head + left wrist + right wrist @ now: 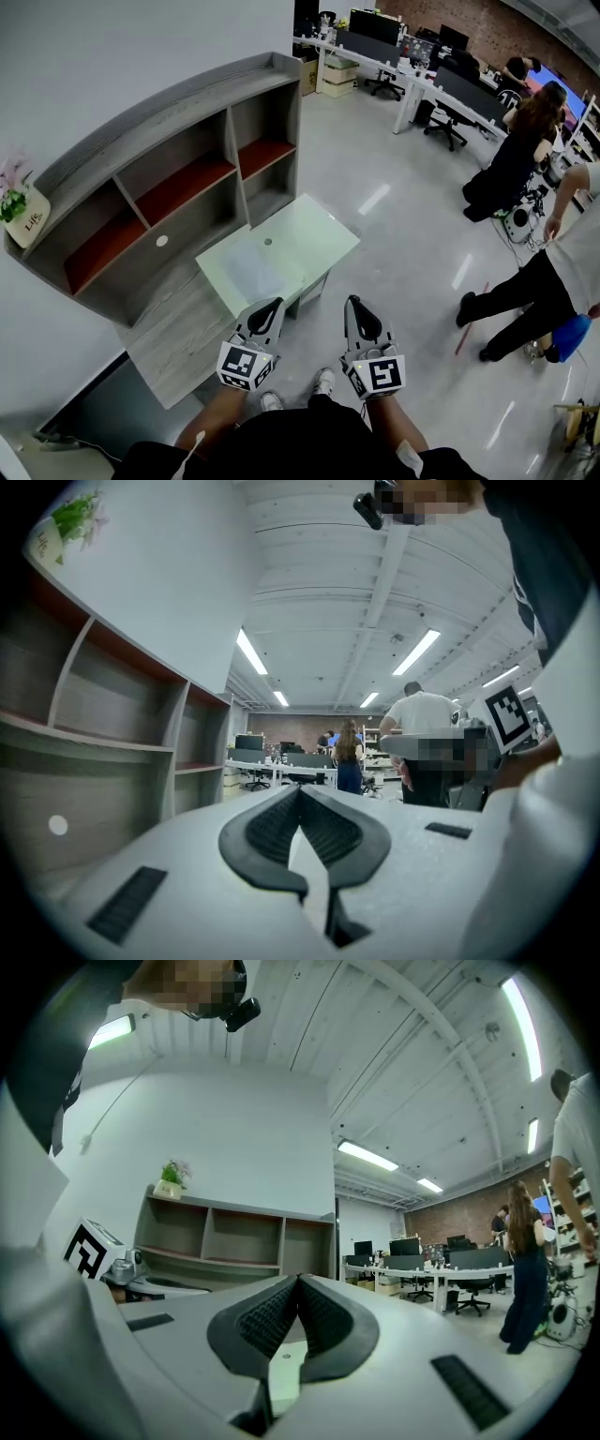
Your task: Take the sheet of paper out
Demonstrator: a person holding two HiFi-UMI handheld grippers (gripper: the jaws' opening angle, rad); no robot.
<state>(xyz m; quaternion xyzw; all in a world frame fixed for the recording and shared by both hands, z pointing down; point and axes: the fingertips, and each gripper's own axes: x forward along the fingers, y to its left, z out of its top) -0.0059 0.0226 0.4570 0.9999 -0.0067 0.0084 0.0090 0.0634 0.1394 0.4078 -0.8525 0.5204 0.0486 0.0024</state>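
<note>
A pale sheet of paper (249,270) appears to lie on the left part of the glass desk top (319,236), in front of the grey shelf unit (178,178) with red-lined compartments. My left gripper (277,303) hovers at the desk's near edge, just short of that sheet, its jaws shut with nothing between them (300,789). Beside it on the right, my right gripper (352,301) is shut and empty too (298,1279). Both point level toward the desk and shelf.
A potted plant (19,211) stands on the shelf's top at the left. A person (525,300) walks on the floor to the right, and another (516,155) stands farther back by rows of office desks (412,75) with chairs and monitors.
</note>
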